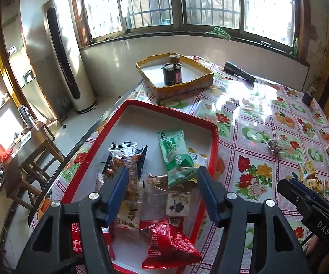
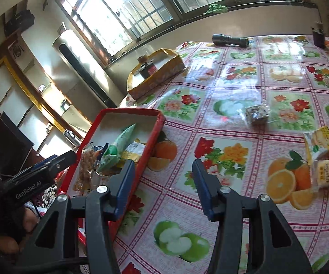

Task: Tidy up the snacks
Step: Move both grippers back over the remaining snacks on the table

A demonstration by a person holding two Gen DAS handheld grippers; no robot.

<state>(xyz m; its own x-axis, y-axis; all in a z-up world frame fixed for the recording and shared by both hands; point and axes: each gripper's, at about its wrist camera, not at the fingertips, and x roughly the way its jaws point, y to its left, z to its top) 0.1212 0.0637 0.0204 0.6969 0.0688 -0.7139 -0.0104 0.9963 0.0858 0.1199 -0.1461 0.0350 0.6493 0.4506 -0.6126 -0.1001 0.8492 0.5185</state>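
Below, red tray of snacks under parted left claw, nothing gripped

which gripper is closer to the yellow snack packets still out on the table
Right. The right gripper is open over bare tablecloth, with the yellow packets just off to its right. The left gripper is open over the red tray, farther away.
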